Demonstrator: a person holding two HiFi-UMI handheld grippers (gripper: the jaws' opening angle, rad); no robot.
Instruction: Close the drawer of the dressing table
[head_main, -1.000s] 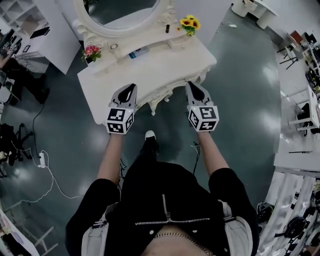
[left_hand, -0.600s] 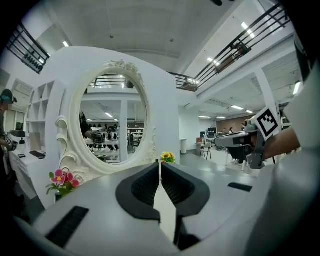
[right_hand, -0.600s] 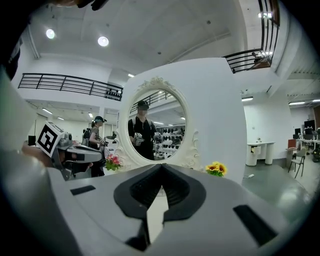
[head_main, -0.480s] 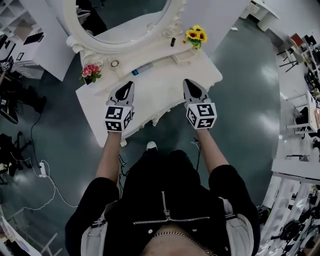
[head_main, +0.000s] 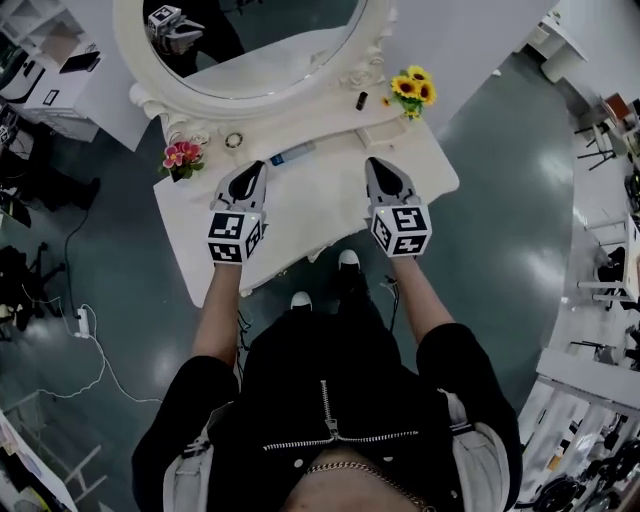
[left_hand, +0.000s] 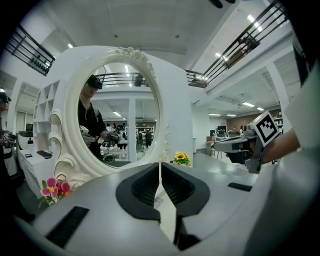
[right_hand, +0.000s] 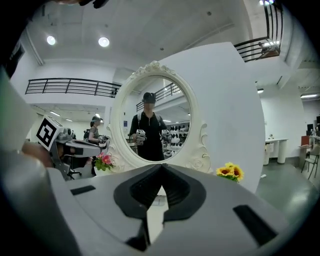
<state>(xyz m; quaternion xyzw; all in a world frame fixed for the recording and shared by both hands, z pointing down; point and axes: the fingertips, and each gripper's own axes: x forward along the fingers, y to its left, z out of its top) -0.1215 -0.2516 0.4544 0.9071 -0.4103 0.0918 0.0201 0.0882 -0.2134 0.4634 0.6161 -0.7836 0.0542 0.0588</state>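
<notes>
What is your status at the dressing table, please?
Both shut and empty: left gripper, right gripper, over the dressing table. Drawer out of view. Bottle lying ahead.

The right gripper (right_hand: 161, 166) is seen at the bottom centre of the frame, its jaws brought together with nothing between them. Above the tips an oval mirror (right_hand: 152, 112) in a carved white frame is stood upright before a white panel (right_hand: 225, 100). In the glass a person in black (right_hand: 149, 134) is reflected, a gripper held in each hand. At the lower left of the mirror pink flowers (right_hand: 104, 161) are placed, and at its lower right yellow sunflowers (right_hand: 230, 171). At the left edge the left gripper (right_hand: 97, 148) with its marker cube (right_hand: 46, 133) is seen, pointed to the right. A railing (right_hand: 70, 86) and two round ceiling lights (right_hand: 103, 42) are seen in the upper left.
</notes>
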